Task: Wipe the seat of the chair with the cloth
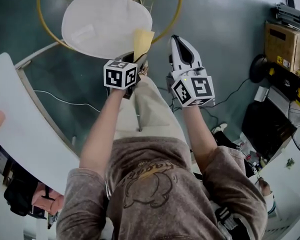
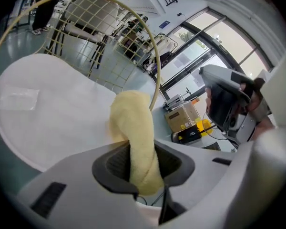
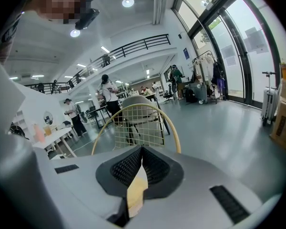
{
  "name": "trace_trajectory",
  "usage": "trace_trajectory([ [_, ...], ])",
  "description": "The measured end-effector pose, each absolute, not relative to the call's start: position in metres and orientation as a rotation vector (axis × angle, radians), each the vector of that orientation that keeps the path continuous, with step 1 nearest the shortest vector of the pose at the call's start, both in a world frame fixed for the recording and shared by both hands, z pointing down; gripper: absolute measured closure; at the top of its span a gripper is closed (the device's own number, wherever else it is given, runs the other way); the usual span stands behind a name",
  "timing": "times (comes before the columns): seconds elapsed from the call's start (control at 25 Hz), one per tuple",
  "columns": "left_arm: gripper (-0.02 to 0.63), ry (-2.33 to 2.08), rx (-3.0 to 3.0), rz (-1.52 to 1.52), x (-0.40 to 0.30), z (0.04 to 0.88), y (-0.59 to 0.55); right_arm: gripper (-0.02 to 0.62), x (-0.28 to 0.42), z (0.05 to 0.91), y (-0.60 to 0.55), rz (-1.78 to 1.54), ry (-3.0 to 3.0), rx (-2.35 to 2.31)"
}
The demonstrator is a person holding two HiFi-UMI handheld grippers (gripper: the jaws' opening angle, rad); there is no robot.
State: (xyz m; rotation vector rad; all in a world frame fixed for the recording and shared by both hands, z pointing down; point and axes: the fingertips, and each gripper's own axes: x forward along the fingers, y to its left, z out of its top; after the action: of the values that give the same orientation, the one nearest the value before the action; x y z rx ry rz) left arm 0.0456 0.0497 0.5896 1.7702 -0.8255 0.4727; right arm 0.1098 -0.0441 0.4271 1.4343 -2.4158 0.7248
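The chair's white oval seat lies ahead of me at the top of the head view, ringed by its yellow wire backrest. My left gripper is shut on a yellow cloth, which sticks up from the jaws over the seat's near right edge. In the left gripper view the cloth is pinched between the dark pads, with the seat just beyond. To the cloth's right, my right gripper is held level with its jaws shut. Past the right gripper I see the backrest.
A white table runs along the left, with a thin cable on the floor beside it. Cardboard boxes and dark equipment stand at the right. The person's leg is below the grippers. People stand far off in the hall.
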Motion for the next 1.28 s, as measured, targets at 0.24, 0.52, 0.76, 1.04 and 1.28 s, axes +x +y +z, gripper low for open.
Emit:
trace_trajectory([
  [0.24,0.494,-0.896,1.799,0.457,0.016,0.526,0.052,0.569,0.104,0.380,-0.030,0.717,-2.421,1.418],
  [0.52,0.494,-1.014,1.850,0.370,-0.024,0.426,0.051,0.569,0.084,0.315,-0.006,0.688,-2.479,1.352],
  [0.76,0.494,-1.081,1.978,0.369,-0.036,0.344,0.067,0.569,0.072,0.267,0.019,0.687,-2.554,1.295],
  [1.04,0.494,-1.222,2.138,0.347,-0.063,0.258,0.079,0.569,0.060,0.216,0.037,0.606,-2.647,1.256],
  [1.28,0.494,-1.320,2.279,0.266,-0.082,0.184,0.074,0.569,0.056,0.168,0.039,0.477,-2.735,1.236],
])
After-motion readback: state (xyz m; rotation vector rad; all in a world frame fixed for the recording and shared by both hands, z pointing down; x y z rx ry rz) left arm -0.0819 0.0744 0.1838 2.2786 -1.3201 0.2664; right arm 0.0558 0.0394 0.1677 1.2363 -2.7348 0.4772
